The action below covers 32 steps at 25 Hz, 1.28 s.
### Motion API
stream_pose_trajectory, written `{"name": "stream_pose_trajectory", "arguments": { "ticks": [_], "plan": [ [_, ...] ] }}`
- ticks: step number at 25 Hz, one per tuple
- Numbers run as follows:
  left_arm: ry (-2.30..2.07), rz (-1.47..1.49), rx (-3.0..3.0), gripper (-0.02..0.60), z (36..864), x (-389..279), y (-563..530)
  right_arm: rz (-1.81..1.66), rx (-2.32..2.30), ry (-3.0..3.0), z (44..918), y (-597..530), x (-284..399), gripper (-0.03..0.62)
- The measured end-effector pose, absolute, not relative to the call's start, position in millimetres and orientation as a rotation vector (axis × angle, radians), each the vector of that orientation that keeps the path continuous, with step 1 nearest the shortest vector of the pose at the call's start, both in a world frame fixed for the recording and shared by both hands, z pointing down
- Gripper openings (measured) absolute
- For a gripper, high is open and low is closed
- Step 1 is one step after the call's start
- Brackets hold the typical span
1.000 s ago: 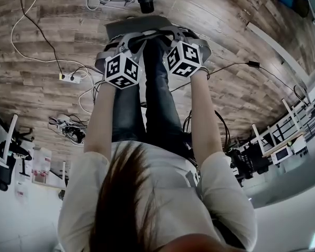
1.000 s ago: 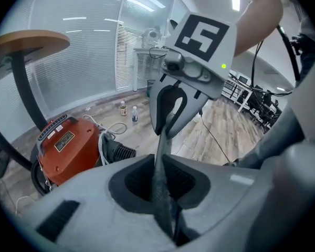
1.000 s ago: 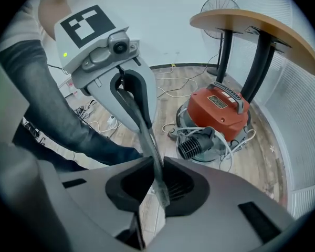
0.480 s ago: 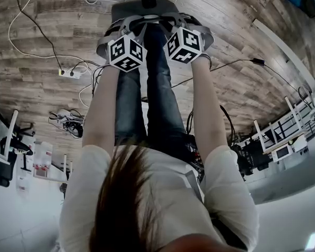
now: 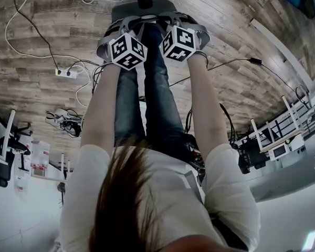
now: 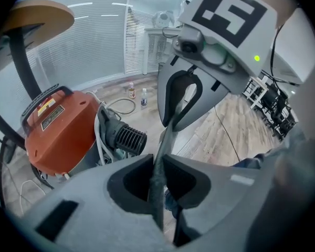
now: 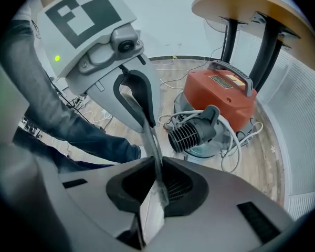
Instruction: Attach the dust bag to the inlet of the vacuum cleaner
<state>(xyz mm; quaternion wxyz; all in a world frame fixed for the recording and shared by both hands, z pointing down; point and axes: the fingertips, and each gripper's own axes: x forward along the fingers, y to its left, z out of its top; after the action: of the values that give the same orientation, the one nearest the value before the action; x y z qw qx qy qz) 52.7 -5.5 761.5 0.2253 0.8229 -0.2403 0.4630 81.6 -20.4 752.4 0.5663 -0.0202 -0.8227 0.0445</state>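
A flat grey dust bag [image 5: 127,10] hangs stretched between my two grippers above the wooden floor. My left gripper [image 5: 119,29] is shut on one edge of the bag [image 6: 165,140], which runs as a thin sheet between its jaws. At the opposite edge [image 7: 149,135] my right gripper [image 5: 187,27] is shut on the bag too. The orange vacuum cleaner [image 6: 58,130] stands just beyond the bag. Its black ribbed inlet [image 7: 191,133] points toward the bag and is a short way from it.
A white hose and cables [image 7: 236,140] coil around the vacuum's base. A round table on black legs [image 7: 241,9] stands over the vacuum. A power strip with cords [image 5: 65,73] lies to the left. The person's legs in jeans [image 5: 147,104] are below the bag.
Both grippers have sunk toward the floor with the bag still held between them, and now sit closer to the vacuum's inlet at the top of the head view.
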Motion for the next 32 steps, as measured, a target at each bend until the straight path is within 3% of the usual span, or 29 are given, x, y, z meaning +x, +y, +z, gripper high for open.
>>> {"name": "stream_pose_trajectory", "arguments": {
  "ticks": [32],
  "plan": [
    [-0.716, 1.269, 2.219, 0.049, 762.8, 46.4, -36.6, 0.048, -0.066, -1.926, 753.6, -52.4, 75.4, 0.043]
  ]
}}
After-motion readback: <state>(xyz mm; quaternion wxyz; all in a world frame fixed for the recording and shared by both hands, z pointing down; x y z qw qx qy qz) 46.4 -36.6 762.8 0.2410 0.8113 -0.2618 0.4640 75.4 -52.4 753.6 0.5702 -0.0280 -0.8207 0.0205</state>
